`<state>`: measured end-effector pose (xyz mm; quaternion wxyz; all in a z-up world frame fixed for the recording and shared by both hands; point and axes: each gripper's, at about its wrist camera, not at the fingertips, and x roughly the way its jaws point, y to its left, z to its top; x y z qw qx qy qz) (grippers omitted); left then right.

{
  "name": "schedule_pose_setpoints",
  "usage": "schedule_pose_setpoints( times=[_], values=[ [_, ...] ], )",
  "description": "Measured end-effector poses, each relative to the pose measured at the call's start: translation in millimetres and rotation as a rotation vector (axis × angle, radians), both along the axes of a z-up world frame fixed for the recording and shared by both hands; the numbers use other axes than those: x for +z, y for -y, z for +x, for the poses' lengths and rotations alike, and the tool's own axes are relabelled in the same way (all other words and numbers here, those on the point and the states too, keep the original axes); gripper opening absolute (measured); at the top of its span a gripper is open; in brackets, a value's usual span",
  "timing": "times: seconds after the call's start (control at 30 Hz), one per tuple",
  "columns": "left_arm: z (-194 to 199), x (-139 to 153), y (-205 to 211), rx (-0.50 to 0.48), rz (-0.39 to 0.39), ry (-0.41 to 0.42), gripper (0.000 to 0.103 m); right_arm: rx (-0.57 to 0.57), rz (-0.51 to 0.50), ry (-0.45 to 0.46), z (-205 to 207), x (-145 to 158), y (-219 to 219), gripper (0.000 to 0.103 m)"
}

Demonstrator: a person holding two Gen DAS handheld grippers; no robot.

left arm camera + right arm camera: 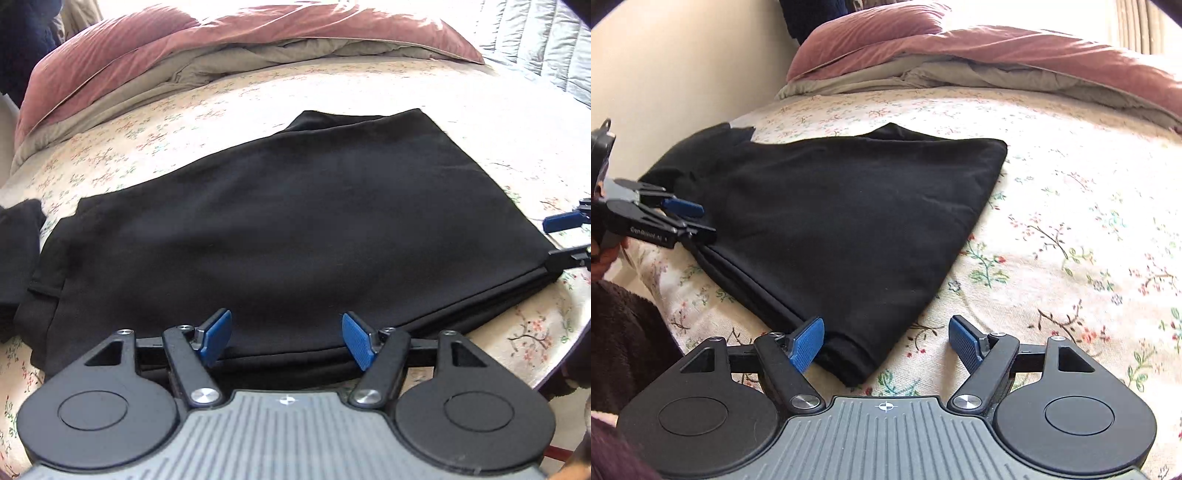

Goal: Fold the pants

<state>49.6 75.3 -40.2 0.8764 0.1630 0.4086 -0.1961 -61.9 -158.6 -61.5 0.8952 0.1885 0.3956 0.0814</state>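
The black pants [288, 221] lie folded flat in several layers on the floral bedsheet [147, 140]; they also show in the right wrist view [842, 206]. My left gripper [287, 338] is open, its blue pads spread over the near folded edge of the pants. My right gripper [886, 341] is open over the near corner of the pants, its left pad above the cloth, its right pad above the sheet. The right gripper shows at the right edge of the left view [565, 238], open at the pants' corner. The left gripper shows in the right view [690, 219], open at the pants' edge.
A pink and beige duvet [221, 40] is bunched at the far side of the bed. Another black garment [16, 258] lies at the left edge. A cream wall [683, 66] is at the left of the bed. The bed edge runs near me.
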Motion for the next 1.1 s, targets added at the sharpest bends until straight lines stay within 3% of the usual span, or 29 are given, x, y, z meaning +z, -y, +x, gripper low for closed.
schedule_pose_setpoints(
  times=[0.17,0.4,0.5,0.57,0.63,0.7,0.8,0.93,1.1],
  values=[
    [-24.1,-2.7,51.4,-0.148,0.015,0.039,0.08,-0.098,0.11,-0.021,-4.5,-1.0,30.4,0.079],
    [-45.6,-11.7,99.8,-0.312,-0.117,0.008,0.08,-0.124,0.37,-0.129,-0.3,-11.8,50.7,0.079],
    [-56.9,-17.5,116.6,-0.387,-0.129,-0.003,0.08,-0.128,0.462,-0.166,5.0,-16.6,50.6,0.079],
    [-63.1,-18.8,125.3,-0.416,-0.128,0.002,0.08,-0.142,0.503,-0.184,8.0,-19.2,51.6,0.073],
    [-65.0,-18.3,131.4,-0.437,-0.147,0.001,0.08,-0.162,0.547,-0.214,9.8,-23.7,53.7,0.054],
    [-65.5,-16.4,137.5,-0.458,-0.177,0.0,0.08,-0.172,0.592,-0.247,13.0,-29.0,55.1,0.046],
    [-66.6,-15.4,144.1,-0.489,-0.192,0.004,0.08,-0.172,0.605,-0.272,17.4,-31.7,53.7,0.042],
    [-68.3,-17.8,147.9,-0.513,-0.153,0.011,0.08,-0.135,0.571,-0.316,22.2,-29.4,50.7,0.027],
    [-68.4,-17.8,150.6,-0.521,-0.125,0.042,0.08,-0.107,0.595,-0.33,31.1,-21.7,52.6,0.026]
  ],
)
